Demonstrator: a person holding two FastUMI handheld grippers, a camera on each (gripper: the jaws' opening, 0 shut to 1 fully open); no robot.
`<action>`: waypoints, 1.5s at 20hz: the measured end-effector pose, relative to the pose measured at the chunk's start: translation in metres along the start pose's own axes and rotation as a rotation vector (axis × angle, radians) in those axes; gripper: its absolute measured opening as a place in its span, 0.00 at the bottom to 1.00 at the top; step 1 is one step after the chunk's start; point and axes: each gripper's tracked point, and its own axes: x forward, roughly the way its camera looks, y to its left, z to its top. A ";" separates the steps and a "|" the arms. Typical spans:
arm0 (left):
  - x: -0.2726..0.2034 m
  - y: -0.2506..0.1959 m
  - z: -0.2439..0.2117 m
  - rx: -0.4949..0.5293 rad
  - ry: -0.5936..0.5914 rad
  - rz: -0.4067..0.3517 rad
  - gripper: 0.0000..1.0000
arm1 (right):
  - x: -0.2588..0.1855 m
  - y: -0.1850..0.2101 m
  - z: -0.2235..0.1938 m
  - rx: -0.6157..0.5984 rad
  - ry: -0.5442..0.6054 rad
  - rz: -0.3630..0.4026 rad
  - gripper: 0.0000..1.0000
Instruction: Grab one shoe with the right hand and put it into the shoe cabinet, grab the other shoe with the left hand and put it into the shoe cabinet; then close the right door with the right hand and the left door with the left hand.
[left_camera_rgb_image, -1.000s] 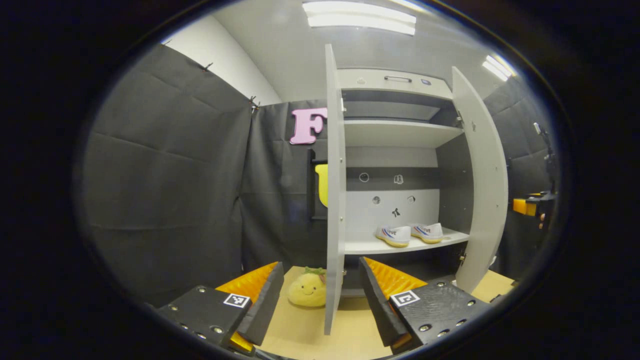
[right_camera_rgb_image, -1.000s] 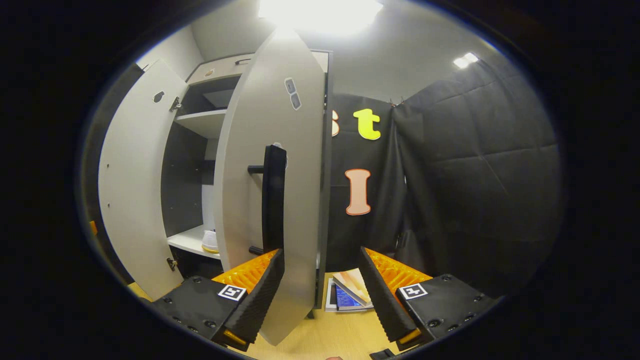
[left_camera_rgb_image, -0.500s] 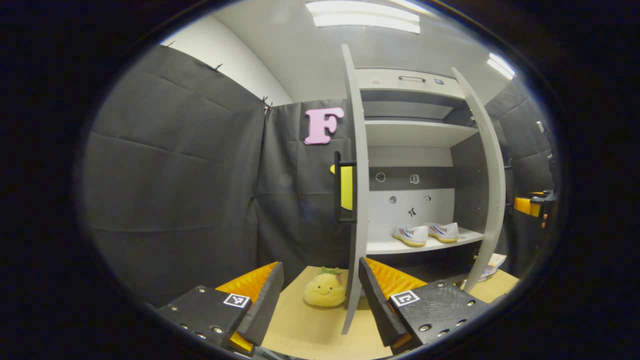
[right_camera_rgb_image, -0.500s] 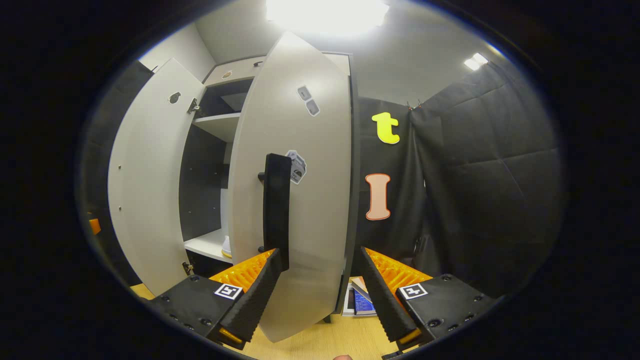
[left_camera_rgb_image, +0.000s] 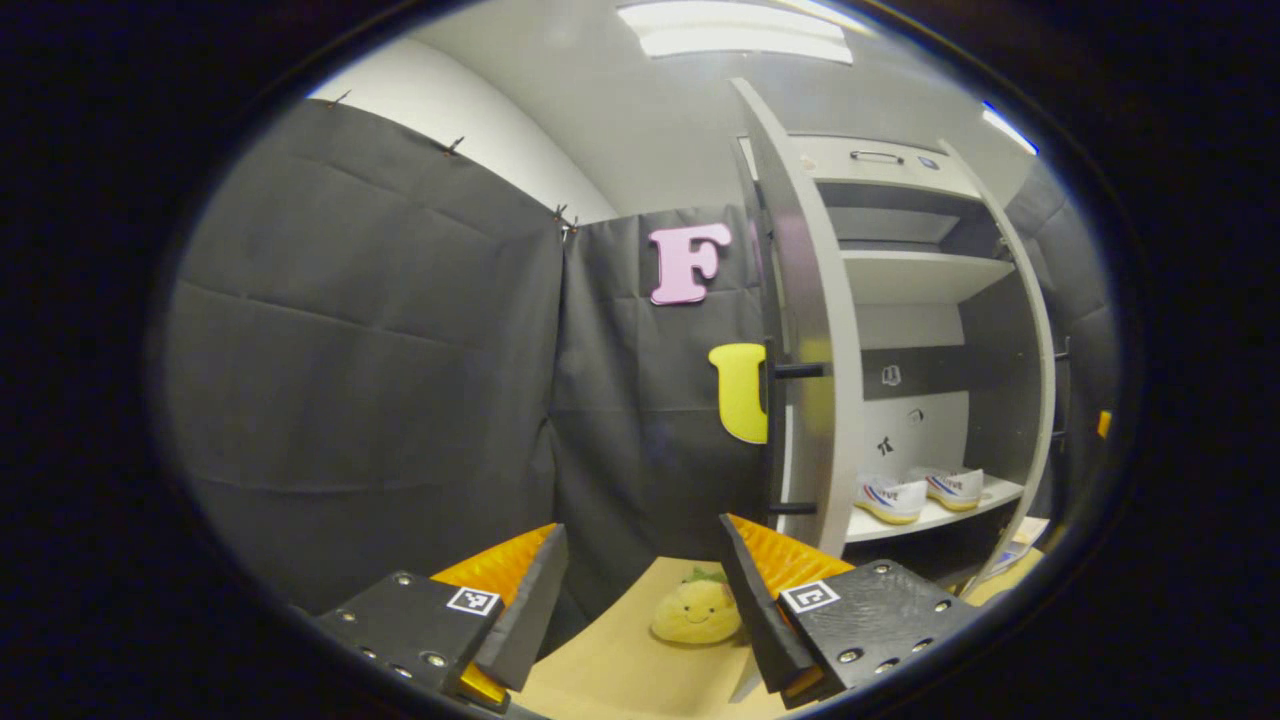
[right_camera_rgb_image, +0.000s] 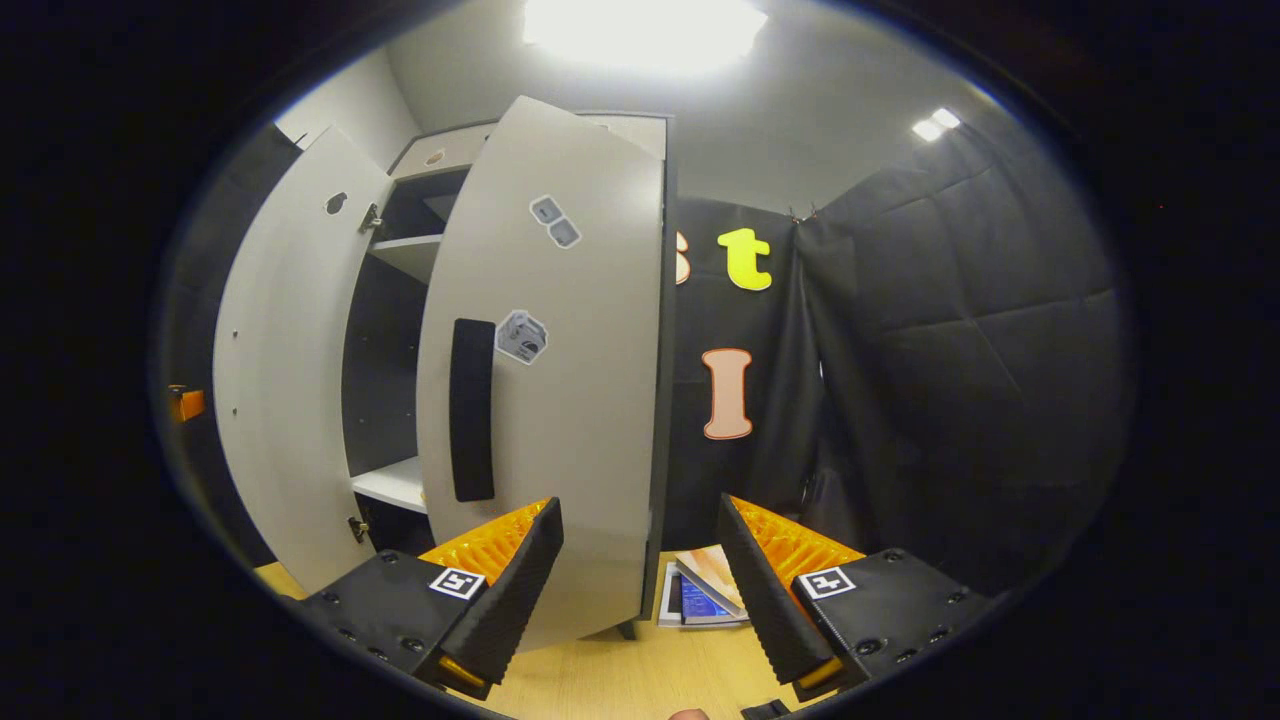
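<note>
Two shoes (left_camera_rgb_image: 920, 492) already sit side by side on the cabinet's lower shelf (left_camera_rgb_image: 935, 515), at about three o'clock in the left gripper view. Left gripper (left_camera_rgb_image: 640, 610) gapes empty, the left door (left_camera_rgb_image: 815, 330) edge-on at one o'clock. Right gripper (right_camera_rgb_image: 640, 590) likewise spread wide, holding nothing, the right door (right_camera_rgb_image: 570, 400) at eleven o'clock. Both doors look stiff, light, free-swinging panels; I'd push flat beside the handle (right_camera_rgb_image: 472, 410)
</note>
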 end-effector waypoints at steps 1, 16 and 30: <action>0.008 0.001 0.002 -0.001 -0.003 0.008 0.86 | -0.003 -0.007 -0.003 -0.001 0.007 -0.012 0.98; 0.034 -0.036 0.002 -0.032 -0.005 -0.019 0.87 | -0.017 -0.065 -0.028 0.003 0.046 -0.102 0.98; 0.008 -0.112 0.009 -0.050 -0.009 -0.143 0.87 | -0.012 -0.075 -0.045 0.020 0.070 -0.073 0.98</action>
